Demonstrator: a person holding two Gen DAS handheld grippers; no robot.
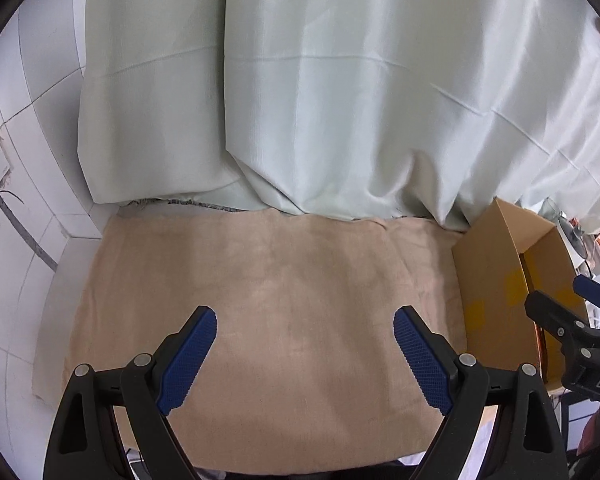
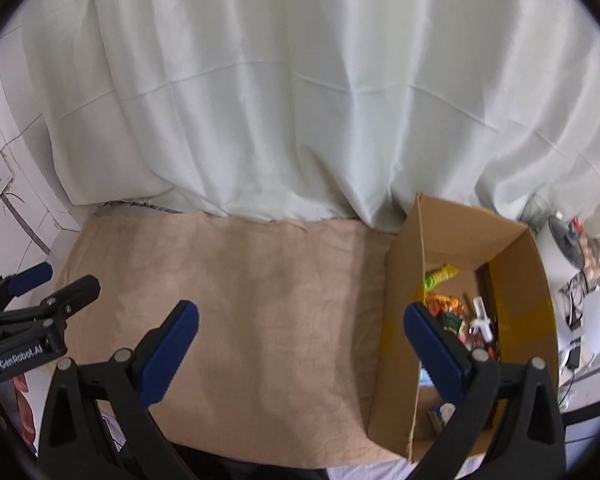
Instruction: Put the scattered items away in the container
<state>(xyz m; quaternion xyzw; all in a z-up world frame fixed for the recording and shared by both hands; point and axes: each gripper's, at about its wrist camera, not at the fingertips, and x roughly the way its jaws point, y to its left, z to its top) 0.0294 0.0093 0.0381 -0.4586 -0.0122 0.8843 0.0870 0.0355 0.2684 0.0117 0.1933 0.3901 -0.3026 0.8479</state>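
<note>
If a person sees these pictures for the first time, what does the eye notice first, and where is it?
The open cardboard box at the right edge of the tan cloth, with colourful packets inside, draws the eye first. Next come the pale curtain behind, and the left gripper and right gripper, both open and empty over the cloth.

Open brown cardboard box upright on beige cloth, colourful snack packets inside
</note>
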